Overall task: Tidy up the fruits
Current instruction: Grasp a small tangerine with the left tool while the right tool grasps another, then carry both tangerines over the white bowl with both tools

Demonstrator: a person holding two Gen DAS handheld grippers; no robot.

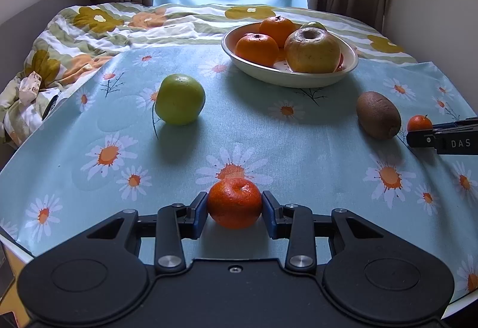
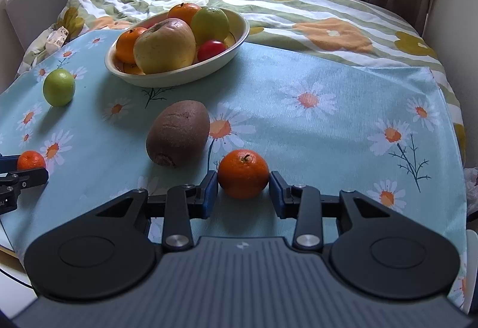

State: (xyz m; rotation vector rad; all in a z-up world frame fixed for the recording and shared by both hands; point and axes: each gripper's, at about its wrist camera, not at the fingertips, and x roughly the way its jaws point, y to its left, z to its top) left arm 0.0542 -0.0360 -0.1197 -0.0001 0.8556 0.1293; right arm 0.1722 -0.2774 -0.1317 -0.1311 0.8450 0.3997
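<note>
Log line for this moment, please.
left gripper: shut on left tangerine | right gripper: shut on right tangerine | bowl: unreached

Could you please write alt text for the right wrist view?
The right gripper closes on a small mandarin on a daisy-print tablecloth. A kiwi lies just beyond it, with a green apple and a bowl of mixed fruit farther back.

Open tablecloth [image 2: 328, 130] lies right of the kiwi [image 2: 177, 133], while the kiwi and green apple [image 1: 179, 99] stand before the bowl [image 1: 298, 79].
</note>
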